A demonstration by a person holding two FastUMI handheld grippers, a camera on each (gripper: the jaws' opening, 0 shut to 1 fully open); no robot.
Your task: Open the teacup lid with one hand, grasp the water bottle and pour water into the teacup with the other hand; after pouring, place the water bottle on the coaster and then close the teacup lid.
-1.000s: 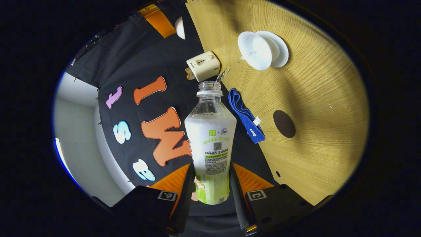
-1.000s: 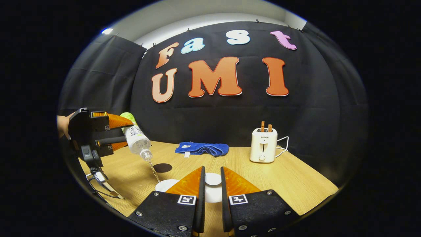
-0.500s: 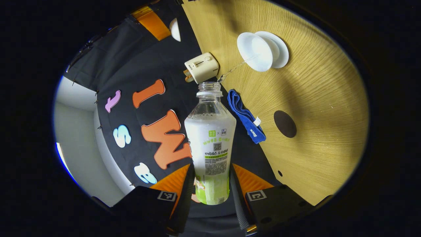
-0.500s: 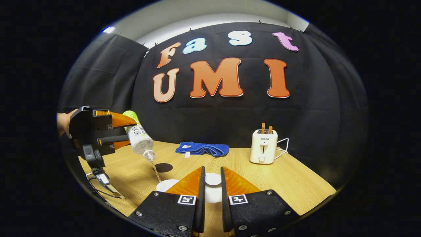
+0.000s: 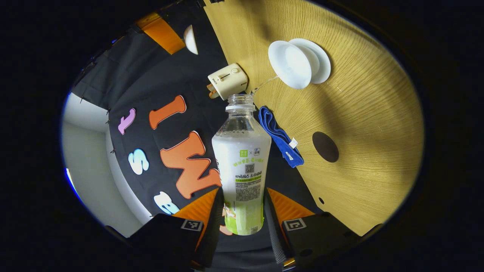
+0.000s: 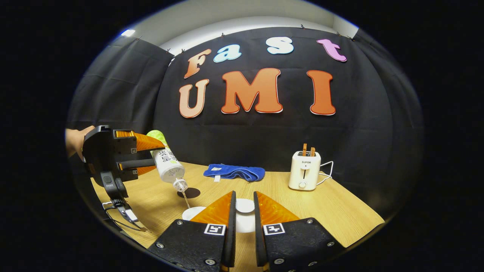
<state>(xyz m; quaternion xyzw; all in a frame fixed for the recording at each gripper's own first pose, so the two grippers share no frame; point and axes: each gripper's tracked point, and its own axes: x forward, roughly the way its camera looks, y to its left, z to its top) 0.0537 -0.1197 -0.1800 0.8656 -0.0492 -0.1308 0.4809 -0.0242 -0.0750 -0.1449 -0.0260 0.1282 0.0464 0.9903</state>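
Pouring step. The left gripper (image 5: 242,211) clamps the water bottle (image 5: 242,158) by its lower body, both fingers pressing on it, neck tipped down — a thin stream of water (image 6: 185,199) falls toward the open teacup (image 5: 290,64) on the near table (image 5: 363,113). The right gripper (image 6: 243,219) holds the white lid (image 6: 244,206) between narrowly set fingers, just right of the cup. Next move, by judgement: right the bottle, then carry it to the dark coaster (image 5: 325,147) beyond the cup. Count — one bottle, one cup, one lid, one coaster, one blue cloth (image 6: 233,172), one toaster (image 6: 304,170).
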